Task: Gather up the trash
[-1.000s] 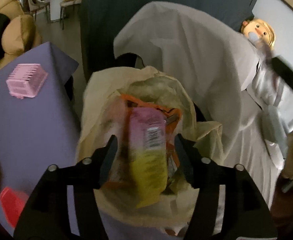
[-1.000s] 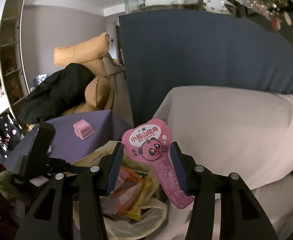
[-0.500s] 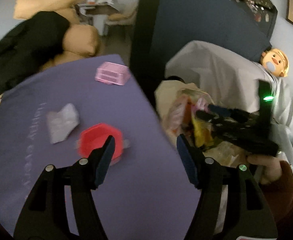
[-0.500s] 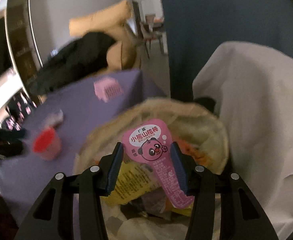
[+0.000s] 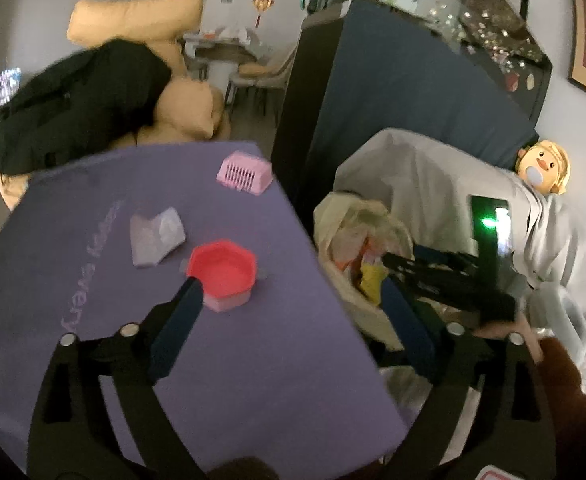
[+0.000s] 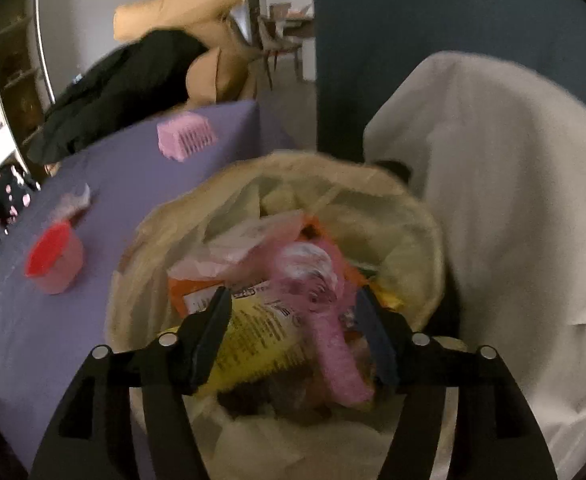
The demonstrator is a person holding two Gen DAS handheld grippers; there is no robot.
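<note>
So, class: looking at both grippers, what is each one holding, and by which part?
Nothing. The right gripper has just opened and the pink wrapper is dropping into the trash bag. The left gripper, just opened, is empty.

The purple table (image 5: 73, 240) bears a red cup (image 5: 223, 270), crumpled wrapper (image 5: 155, 236) and pink box (image 5: 245, 172).

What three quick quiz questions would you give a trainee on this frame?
1. True or false: the right hand-held gripper clamps the pink wrapper.
2. Which is nearest the red-lidded cup on the purple table: A) grey crumpled packet, B) pink basket, C) yellow-haired doll?
3. How many items lie on that table?
Key: 1 false: its jaws have just been opening, and the wrapper is loose between them above the trash bag. 2 A. 3 three.
</note>
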